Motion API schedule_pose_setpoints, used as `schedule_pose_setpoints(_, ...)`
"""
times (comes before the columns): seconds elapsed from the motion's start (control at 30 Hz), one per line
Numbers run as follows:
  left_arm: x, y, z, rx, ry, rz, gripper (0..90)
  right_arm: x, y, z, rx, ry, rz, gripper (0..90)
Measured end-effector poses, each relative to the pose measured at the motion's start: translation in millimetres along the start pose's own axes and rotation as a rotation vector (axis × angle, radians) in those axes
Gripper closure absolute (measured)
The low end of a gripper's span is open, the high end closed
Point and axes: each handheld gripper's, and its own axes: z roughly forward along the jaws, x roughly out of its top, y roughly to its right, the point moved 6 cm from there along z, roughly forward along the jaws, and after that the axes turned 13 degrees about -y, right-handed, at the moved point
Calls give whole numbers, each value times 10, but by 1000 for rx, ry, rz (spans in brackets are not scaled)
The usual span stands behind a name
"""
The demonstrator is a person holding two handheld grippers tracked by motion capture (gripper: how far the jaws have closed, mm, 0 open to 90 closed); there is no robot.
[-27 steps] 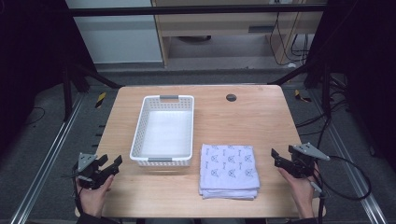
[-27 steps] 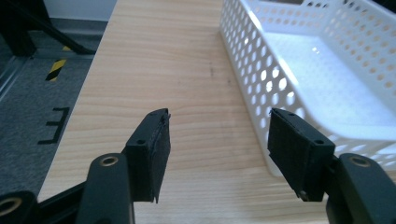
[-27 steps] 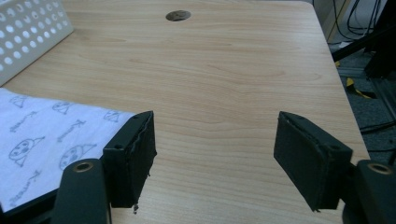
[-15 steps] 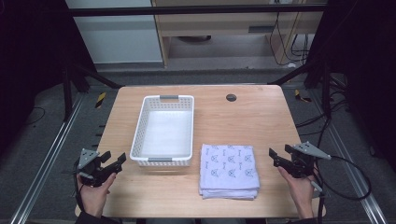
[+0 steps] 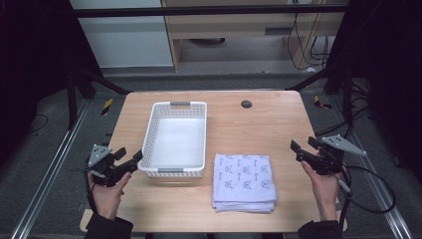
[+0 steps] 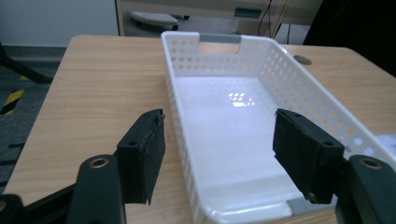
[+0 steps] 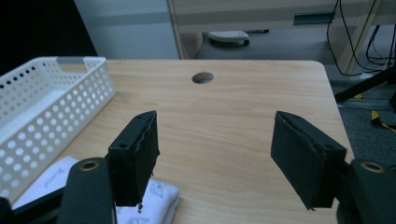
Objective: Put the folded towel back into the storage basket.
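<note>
A white perforated basket (image 5: 149,134) stands empty on the left half of the wooden table (image 5: 259,124). A folded stack of white patterned cloths (image 5: 244,181) lies to its right, near the front edge. My left gripper (image 5: 130,155) is open at the basket's near left corner, holding nothing. In the left gripper view its jaws (image 6: 219,149) straddle the basket's left wall (image 6: 180,116). My right gripper (image 5: 303,145) hovers open and empty, to the right of the cloths. The right gripper view (image 7: 215,154) shows a corner of the cloths (image 7: 159,196) below the left jaw and the basket (image 7: 60,102) at far left.
A round cable hole (image 5: 246,104) sits in the table near the back edge. Bare wood spreads behind the cloths and to the right of the basket. Metal frame rails run along both sides of the table, and cables trail from the right gripper.
Both hands have edged forward a little. The left gripper has come closer to the basket's near left corner. Basket and cloths have not moved.
</note>
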Motion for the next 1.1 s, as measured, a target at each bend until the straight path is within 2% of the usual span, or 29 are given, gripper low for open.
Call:
schedule_pose_setpoints(0.03,0,0,0,0,0,0,332,0,0,0,0,0,0,317)
schedule_pose_setpoints(0.1,101,114,23,-9,13,12,336,69,-12,-4,-4,-16,34,279)
schedule_pose_setpoints(0.17,164,212,44,-21,22,17,343,84,-37,-5,11,-9,41,273)
schedule_pose_setpoints(0.2,164,212,44,-21,22,17,343,84,-37,-5,11,-9,41,273)
schedule_pose_setpoints(0.23,223,335,61,-9,38,44,343,74,-69,7,19,-8,53,264)
schedule_pose_setpoints(0.27,223,335,61,-9,38,44,343,64,-95,19,32,-8,57,263)
schedule_pose_setpoints(0.3,279,472,84,-37,46,54,342,48,-125,38,46,-21,54,253)
schedule_pose_setpoints(0.33,279,472,84,-37,46,54,341,26,-155,60,56,-41,36,242)
schedule_pose_setpoints(0.37,336,589,100,-43,54,62,341,-4,-182,80,55,-63,18,238)
schedule_pose_setpoints(0.43,392,703,117,-64,66,59,341,-58,-235,116,68,-90,10,228)
schedule_pose_setpoints(0.5,438,808,138,-69,71,66,341,-100,-293,151,92,-91,21,229)
schedule_pose_setpoints(0.6,479,959,169,-64,77,87,341,-146,-375,209,115,-72,6,236)
schedule_pose_setpoints(0.67,470,1055,196,-72,77,102,342,-171,-427,248,135,-56,8,241)
schedule_pose_setpoints(0.73,444,1132,237,-66,62,125,341,-195,-478,289,149,-75,-20,239)
schedule_pose_setpoints(0.8,415,1185,265,-83,54,119,341,-202,-505,315,153,-90,-45,232)
schedule_pose_setpoints(0.87,382,1242,289,-109,49,110,341,-187,-516,317,172,-76,-51,238)
schedule_pose_setpoints(1.03,293,1368,347,-130,24,126,363,-160,-498,316,174,-57,-51,264)
schedule_pose_setpoints(1.07,254,1435,380,-156,10,137,378,-160,-494,322,172,-57,-52,267)
schedule_pose_setpoints(1.1,236,1466,399,-161,3,143,378,-163,-485,332,167,-60,-55,267)
